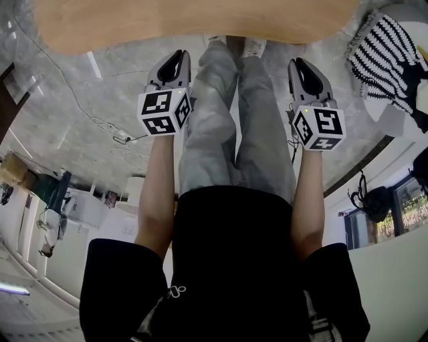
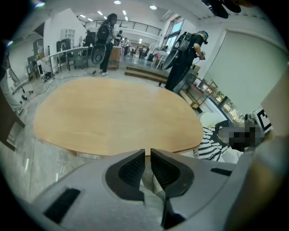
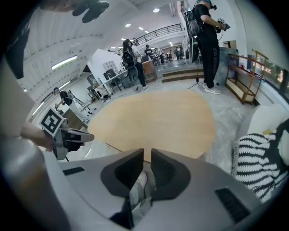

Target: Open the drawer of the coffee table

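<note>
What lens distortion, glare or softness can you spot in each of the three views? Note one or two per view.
Head view: fisheye bends the oval light-wood tabletop and room lines; evenly lit. Left gripper view: dark round vignette, ceiling lamps blown out, the shut grey left tool slightly soft. Right gripper view: same vignette; the black-and-white striped fabric curves at the rim.

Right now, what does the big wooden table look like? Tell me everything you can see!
The coffee table has a smooth, light wooden top with rounded, slightly wavy edges, lying flat. It stands on a pale marbled floor. No drawer can be seen from any view. The left gripper and right gripper hover short of its near edge, both shut, not touching it.
</note>
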`<state>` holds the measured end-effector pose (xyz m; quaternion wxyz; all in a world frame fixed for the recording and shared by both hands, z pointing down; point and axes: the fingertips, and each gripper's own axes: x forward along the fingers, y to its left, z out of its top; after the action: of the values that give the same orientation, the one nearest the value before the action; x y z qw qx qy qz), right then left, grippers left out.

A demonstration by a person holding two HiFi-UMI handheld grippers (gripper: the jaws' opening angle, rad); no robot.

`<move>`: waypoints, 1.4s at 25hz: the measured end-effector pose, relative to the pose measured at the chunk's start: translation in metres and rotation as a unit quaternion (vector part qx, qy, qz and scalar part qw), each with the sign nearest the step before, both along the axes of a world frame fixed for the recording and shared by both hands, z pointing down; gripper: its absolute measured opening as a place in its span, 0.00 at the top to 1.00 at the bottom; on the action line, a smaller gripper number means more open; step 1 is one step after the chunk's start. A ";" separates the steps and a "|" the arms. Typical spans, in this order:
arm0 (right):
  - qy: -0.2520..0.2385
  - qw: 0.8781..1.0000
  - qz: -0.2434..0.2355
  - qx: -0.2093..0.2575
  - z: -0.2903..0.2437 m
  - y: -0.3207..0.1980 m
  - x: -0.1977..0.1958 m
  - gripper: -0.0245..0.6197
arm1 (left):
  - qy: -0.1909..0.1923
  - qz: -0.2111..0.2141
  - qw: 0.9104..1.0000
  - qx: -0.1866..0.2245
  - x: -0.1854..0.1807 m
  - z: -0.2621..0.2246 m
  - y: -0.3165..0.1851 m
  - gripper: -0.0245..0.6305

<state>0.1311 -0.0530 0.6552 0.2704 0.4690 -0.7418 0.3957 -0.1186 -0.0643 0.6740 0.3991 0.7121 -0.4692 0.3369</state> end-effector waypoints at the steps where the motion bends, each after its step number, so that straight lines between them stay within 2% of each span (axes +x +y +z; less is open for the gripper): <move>1: 0.007 1.000 -0.006 -0.005 0.006 0.004 0.000 0.94 | -0.001 0.001 1.000 -0.002 -0.001 0.006 0.002 0.94; 4: 0.018 0.999 -0.022 -0.019 0.022 0.014 0.000 0.91 | -0.004 0.003 1.000 -0.008 -0.007 0.022 0.007 0.91; 6: 0.028 0.999 -0.033 -0.030 0.033 0.019 0.004 0.80 | -0.007 0.007 1.000 -0.016 -0.010 0.034 0.010 0.86; 13: 0.109 0.986 -0.115 -0.046 0.076 0.030 0.026 0.75 | -0.045 0.022 0.998 -0.042 -0.026 0.081 0.019 0.81; 18: 0.151 0.978 -0.136 -0.053 0.099 0.028 0.040 0.70 | -0.075 0.022 0.996 -0.050 -0.038 0.102 0.015 0.78; 25: 0.166 0.973 -0.150 -0.058 0.127 0.020 0.049 0.69 | -0.109 0.032 0.992 -0.049 -0.049 0.127 0.010 0.71; 35: 0.166 0.971 -0.158 -0.058 0.151 0.005 0.051 0.69 | -0.096 0.047 0.994 -0.032 -0.050 0.144 -0.012 0.69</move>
<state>0.1817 -0.0481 0.8064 0.4763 0.3881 -0.7269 0.3070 -0.1684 -0.0760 0.8185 0.3586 0.6843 -0.4607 0.4369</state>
